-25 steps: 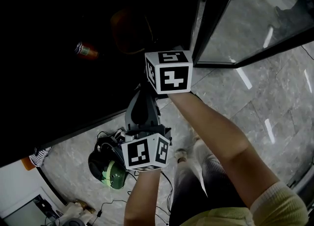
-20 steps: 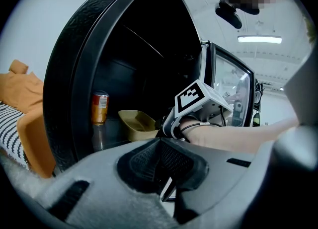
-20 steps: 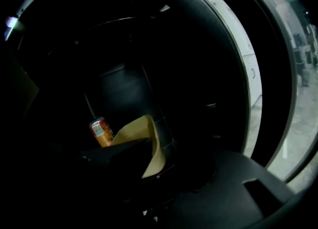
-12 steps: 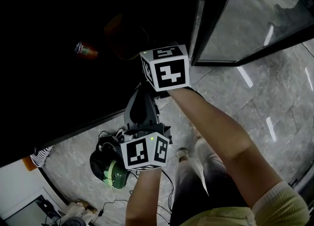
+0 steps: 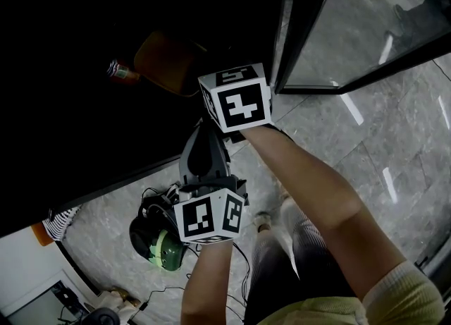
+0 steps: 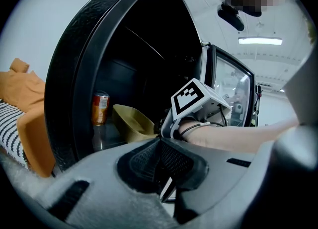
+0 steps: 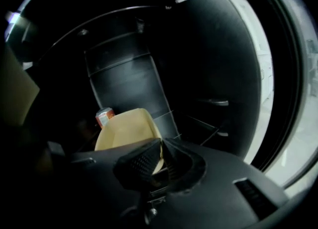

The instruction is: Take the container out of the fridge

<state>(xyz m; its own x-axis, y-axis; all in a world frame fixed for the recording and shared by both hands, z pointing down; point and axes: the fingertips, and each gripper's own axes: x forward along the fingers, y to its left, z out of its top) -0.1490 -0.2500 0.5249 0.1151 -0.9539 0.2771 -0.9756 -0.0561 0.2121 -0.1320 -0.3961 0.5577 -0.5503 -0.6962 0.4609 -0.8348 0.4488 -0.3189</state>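
The container (image 7: 126,129), a tan shallow tray, sits on a shelf inside the dark fridge (image 7: 124,74), and it also shows in the head view (image 5: 168,63) and the left gripper view (image 6: 131,122). My right gripper (image 7: 161,154) reaches into the fridge. Its jaws are closing, with the tray's near rim pinched between the pads. In the head view its marker cube (image 5: 236,98) hides the jaws. My left gripper (image 6: 161,153) hangs back outside the fridge, just below the right one, shut with nothing in it.
A red drink can (image 7: 104,116) stands behind the container on the same shelf. The glass fridge door (image 5: 359,27) stands open at the right. On the grey tiled floor lie a headset with green pads (image 5: 156,246) and cables. Orange cloth (image 6: 25,94) lies left of the fridge.
The right gripper has pushed slightly deeper into the fridge. The container now shows more plainly in the head view, nearer the opening.
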